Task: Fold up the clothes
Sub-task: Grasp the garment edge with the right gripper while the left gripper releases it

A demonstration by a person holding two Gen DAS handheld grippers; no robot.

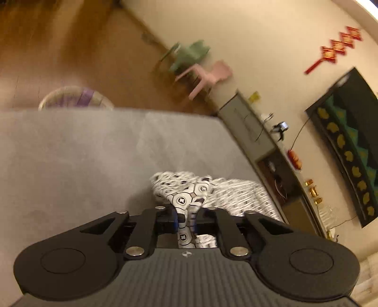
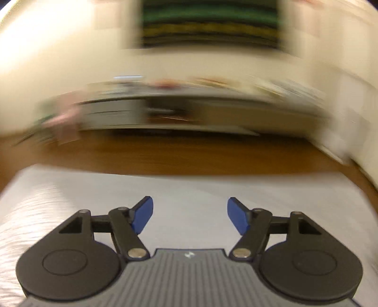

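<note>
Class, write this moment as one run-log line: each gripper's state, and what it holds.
left gripper: shut on patterned cloth, over grey surface | right gripper: open, empty | fold: not finished

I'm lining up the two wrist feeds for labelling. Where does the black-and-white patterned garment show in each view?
Left wrist view: the patterned garment sits at lower centre, bunched between the left gripper fingers and trailing right over the grey surface.
Right wrist view: not in it; the right gripper fingers stand open over bare grey surface.
Shared landmark: the green-and-yellow wall hanging.
</note>
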